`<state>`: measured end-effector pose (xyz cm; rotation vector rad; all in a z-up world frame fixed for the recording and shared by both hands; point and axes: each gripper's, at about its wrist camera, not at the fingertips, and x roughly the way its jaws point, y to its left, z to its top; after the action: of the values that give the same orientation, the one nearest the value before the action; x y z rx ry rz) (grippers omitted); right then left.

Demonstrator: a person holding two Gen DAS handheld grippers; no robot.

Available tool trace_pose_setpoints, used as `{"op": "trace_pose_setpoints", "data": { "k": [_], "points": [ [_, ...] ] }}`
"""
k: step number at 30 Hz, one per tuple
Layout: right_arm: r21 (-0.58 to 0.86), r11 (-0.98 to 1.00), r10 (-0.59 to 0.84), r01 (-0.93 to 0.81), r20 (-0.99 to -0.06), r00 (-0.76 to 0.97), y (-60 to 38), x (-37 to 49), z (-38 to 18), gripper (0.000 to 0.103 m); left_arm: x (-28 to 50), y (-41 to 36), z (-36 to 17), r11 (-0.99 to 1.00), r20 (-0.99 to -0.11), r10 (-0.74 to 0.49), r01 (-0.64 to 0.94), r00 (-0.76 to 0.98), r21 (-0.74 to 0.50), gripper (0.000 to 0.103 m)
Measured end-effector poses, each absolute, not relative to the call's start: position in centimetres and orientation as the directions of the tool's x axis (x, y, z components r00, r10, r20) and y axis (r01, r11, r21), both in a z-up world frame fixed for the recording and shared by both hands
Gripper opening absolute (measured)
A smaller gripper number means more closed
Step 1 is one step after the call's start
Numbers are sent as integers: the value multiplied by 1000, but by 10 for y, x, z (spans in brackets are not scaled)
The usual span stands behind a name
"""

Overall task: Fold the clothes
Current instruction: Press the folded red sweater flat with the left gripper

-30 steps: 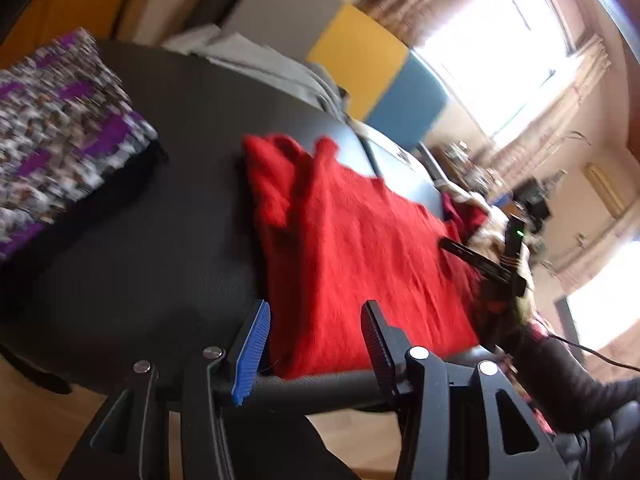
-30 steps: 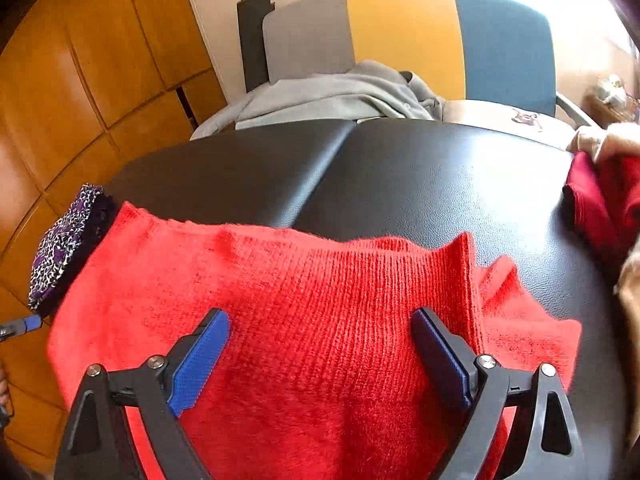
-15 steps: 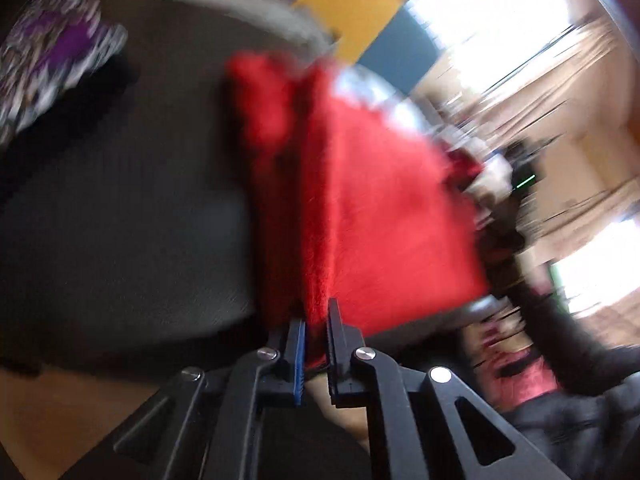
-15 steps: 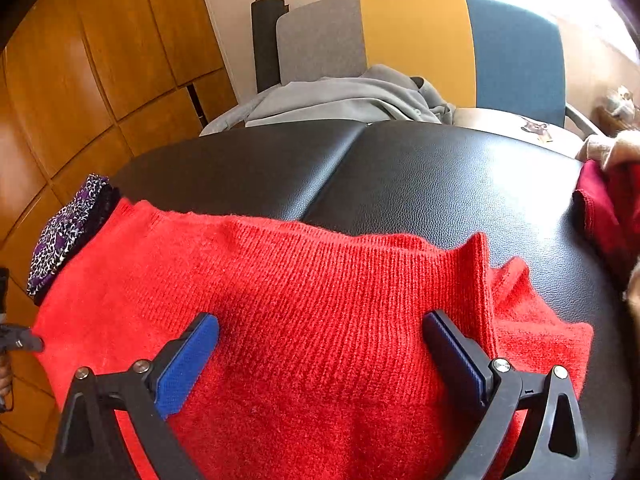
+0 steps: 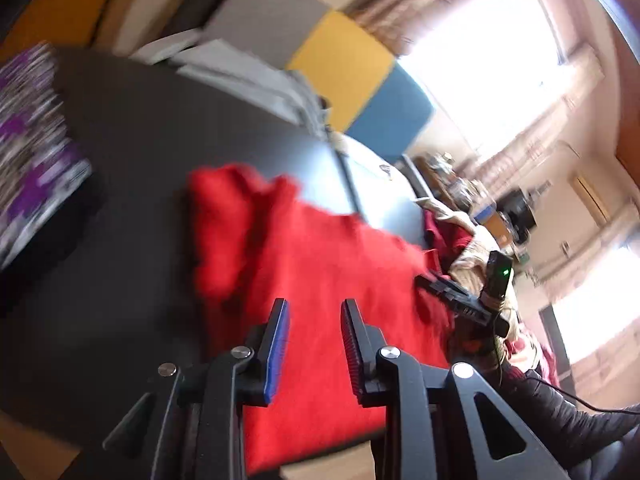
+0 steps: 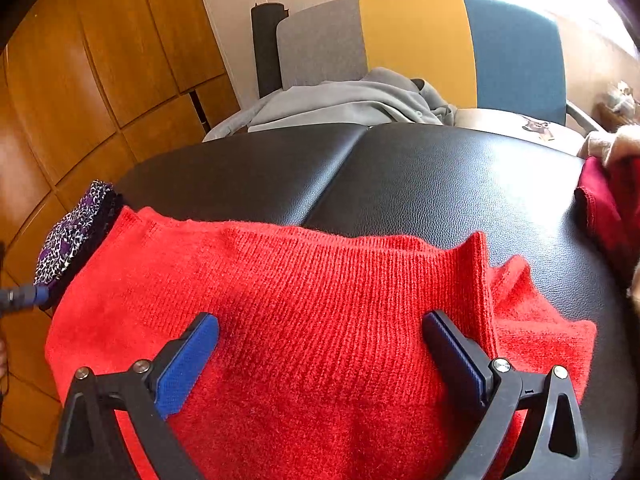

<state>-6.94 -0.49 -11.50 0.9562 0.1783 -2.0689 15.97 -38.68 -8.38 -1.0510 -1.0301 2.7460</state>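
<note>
Red knit sweater [image 6: 320, 300] is lying folded on the black leather surface [image 6: 420, 176]. Left gripper [image 5: 314, 316] is opening over it, gripping nothing; right gripper [image 6: 320, 344] is hovering spread wide. Purple patterned cloth [image 6: 72, 232] is sitting beside. No writing is showing legibly.

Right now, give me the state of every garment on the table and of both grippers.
red sweater: partly folded, flat on the black table, not gripped.
patterned purple garment: folded, at the table edge.
grey garment: crumpled on the chair.
dark red garment: bunched up at the table edge.
left gripper: jaws opening, nothing between them.
right gripper: jaws wide open above the sweater.
</note>
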Motion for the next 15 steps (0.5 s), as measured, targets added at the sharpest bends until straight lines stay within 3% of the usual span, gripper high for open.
{"op": "trace_pose_setpoints", "data": {
  "k": [4,9,15],
  "points": [
    [207,-643,-636,737,-681,-364,-4,-69,-115,103,96,-366,-85,-833,-610,254,151,-750,-532,26],
    [251,-626,-667,738,-663,-341,3,-73,-114,103,57,-363,-125,-891,-757,32,324,-653,-317,25],
    [292,-612,-695,735,-643,-323,7,-76,-115,103,70,-356,-129,-879,-728,-23,361,-685,-312,21]
  ]
}}
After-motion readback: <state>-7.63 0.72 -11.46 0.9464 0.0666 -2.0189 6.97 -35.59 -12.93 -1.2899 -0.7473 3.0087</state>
